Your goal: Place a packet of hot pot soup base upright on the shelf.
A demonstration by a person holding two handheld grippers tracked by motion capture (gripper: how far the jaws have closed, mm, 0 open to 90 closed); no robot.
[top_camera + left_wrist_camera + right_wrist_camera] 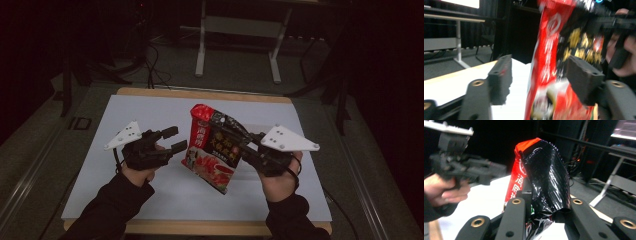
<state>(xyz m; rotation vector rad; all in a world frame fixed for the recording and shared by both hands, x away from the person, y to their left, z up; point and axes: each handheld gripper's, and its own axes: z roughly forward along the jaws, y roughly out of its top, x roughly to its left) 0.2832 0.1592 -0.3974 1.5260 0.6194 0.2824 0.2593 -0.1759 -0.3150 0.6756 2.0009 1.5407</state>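
Nearest to the high camera, our two dark sleeves are coming up from the bottom edge, each hand wrapped around a gripper handle. We are holding the right gripper [243,141] with its jaws pinching one side edge of a red-and-black snack bag [212,147], so the packet is hanging lifted and tilted above the white sheet [150,112] that covers the table [200,93], its lower corner dipping toward the sheet without, as far as we can judge, resting on it. In the right gripper view the black foil of the bag [544,177] is bunching between the two jaws, crumpled where they are clamping it.

We are bringing the left gripper [173,140] in from the other side with its jaws spread wide. In its own view the red edge of the bag [549,65] is standing in the gap between them (blurred, so the print is hard to read), and neither pad seems to be touching it yet.

We judge that we are keeping the bag off the table so both edges are free: one gripper is steadying it while the other is lining up on the opposite edge. Closing there would let us pull the packet taut, perhaps to open it or turn it. Thin foil may slip or crease, so a squarer approach looks wise.
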